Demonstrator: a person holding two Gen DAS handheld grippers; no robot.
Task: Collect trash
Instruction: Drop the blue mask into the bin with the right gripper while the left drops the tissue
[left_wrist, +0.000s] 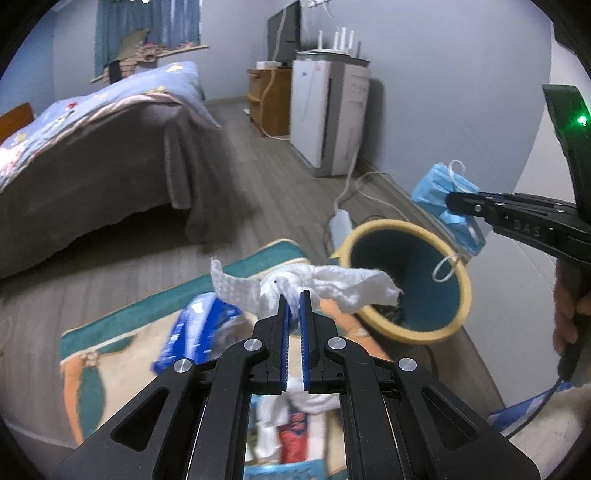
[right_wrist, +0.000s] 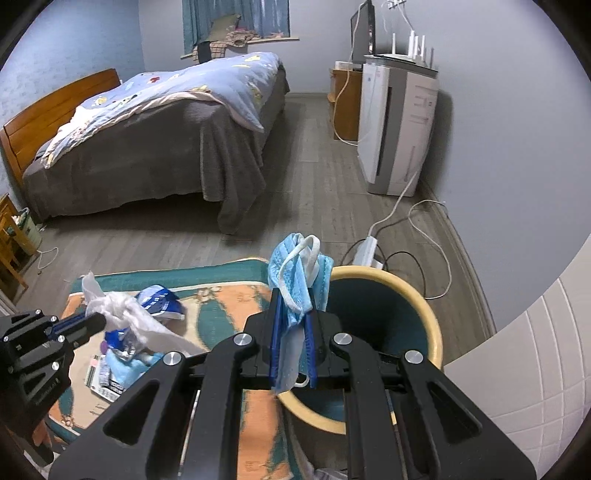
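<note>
Both grippers clamped tight — left gripper (left_wrist: 294, 295) w/ white tissue (left_wrist: 332, 284), right gripper (right_wrist: 291, 295) w/ blue face mask (right_wrist: 299, 273) — beside yellow-rimmed bin (right_wrist: 424, 314).

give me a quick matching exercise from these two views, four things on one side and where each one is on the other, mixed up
Things:
1. white paper towel
2. blue face mask
3. trash bin
4. blue and white wrapper

Places:
A. lying on the rug
B. clamped in the left gripper
C. standing on the floor by the edge of the rug, open top, yellow rim
D. clamped in the right gripper

Pairs: 1-B, 2-D, 3-C, 4-A
</note>
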